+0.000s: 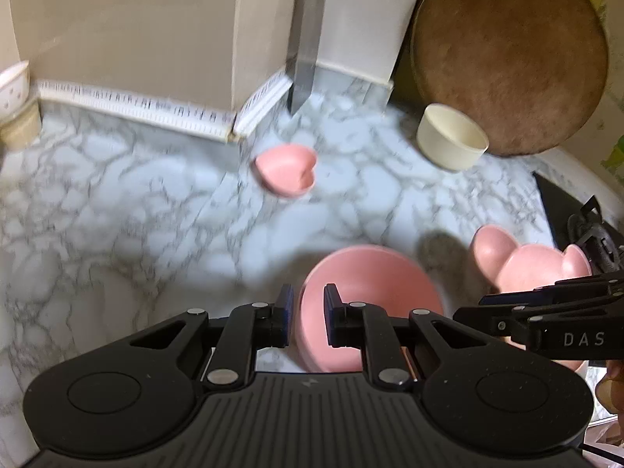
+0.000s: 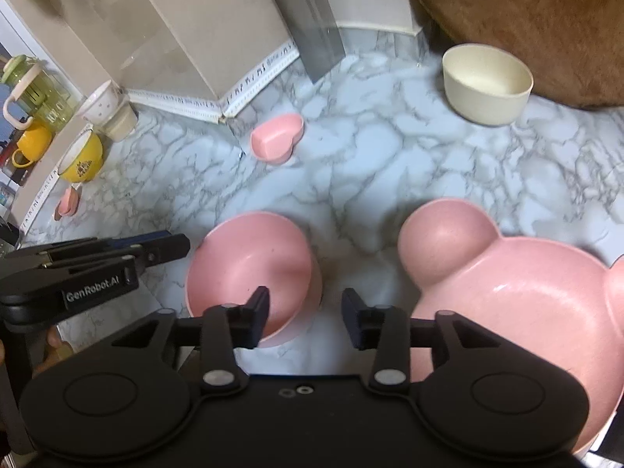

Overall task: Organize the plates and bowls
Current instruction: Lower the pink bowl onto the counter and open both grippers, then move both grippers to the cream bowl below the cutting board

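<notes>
A round pink bowl (image 1: 374, 304) (image 2: 253, 269) sits on the marble counter (image 1: 136, 202). My left gripper (image 1: 308, 316) is open with its jaws astride the bowl's left rim. A pink bear-shaped plate (image 2: 522, 304) (image 1: 526, 261) lies to the bowl's right. My right gripper (image 2: 306, 318) is open and empty, above the gap between the bowl and the bear plate. A small pink heart dish (image 1: 286, 167) (image 2: 277, 138) and a cream bowl (image 1: 450, 142) (image 2: 487, 82) stand farther back.
A large round brown board (image 1: 511, 58) leans at the back right. A beige box (image 1: 156, 35) and a grey upright panel (image 1: 308, 54) stand at the back. Yellow mugs (image 2: 80, 160), a white cup (image 2: 103, 107) and a green jug (image 2: 35, 89) crowd the left edge.
</notes>
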A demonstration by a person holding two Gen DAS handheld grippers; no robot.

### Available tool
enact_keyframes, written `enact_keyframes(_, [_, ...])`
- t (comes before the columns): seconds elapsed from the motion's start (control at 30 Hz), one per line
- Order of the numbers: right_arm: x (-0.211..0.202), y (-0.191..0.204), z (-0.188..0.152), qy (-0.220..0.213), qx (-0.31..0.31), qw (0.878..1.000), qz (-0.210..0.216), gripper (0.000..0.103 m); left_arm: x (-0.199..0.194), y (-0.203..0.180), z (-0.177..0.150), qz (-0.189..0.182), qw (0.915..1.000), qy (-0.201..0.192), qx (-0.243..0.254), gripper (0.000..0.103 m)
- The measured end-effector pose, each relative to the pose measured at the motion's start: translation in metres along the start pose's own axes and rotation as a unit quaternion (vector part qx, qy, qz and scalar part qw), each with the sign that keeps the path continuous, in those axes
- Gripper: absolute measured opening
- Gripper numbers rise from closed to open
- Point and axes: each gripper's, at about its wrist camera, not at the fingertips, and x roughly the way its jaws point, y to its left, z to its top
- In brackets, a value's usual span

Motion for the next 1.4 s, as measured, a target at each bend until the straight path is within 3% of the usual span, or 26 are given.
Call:
enact_keyframes(0.23, [-0.024,-0.008,0.002,-0.028,-0.004,1.0,-0.005,0.064,-0.02,-0.017,0.019,-0.017,0.9987,-0.04,0.028,0.017])
enact_keyframes(0.37, [-0.041,-0.015,0.008,-0.053,-0.001,0.999,-0.011,0.079,-0.023,-0.027,0.031,-0.018,0.9975,-0.055,0.039,0.032])
enact_keyframes(0.5, [-0.053,-0.023,0.016,-0.074,0.004,0.997,-0.022,0.084,-0.023,-0.039,0.044,-0.026,0.9961,-0.066,0.052,0.053])
enact_keyframes(0.63, [-0.061,-0.034,0.026,-0.094,0.013,0.995,-0.041,0.092,-0.02,-0.052,0.06,-0.035,0.9944,-0.073,0.069,0.058])
enact_keyframes(0.77, [-0.062,-0.045,0.037,-0.105,0.02,0.992,-0.067,0.097,-0.012,-0.064,0.077,-0.04,0.9933,-0.075,0.078,0.071])
enact_keyframes(1.07, [-0.057,-0.072,0.066,-0.129,0.042,0.984,-0.115,0.101,0.018,-0.082,0.116,-0.037,0.9919,-0.076,0.095,0.075])
enact_keyframes(1.23, [-0.054,-0.078,0.084,-0.165,0.033,0.973,-0.155,0.103,0.036,-0.097,0.137,-0.029,0.989,-0.085,0.117,0.076])
enact_keyframes(1.4, [-0.044,-0.091,0.103,-0.189,0.03,0.968,-0.164,0.103,0.057,-0.11,0.157,-0.029,0.9886,-0.078,0.126,0.075])
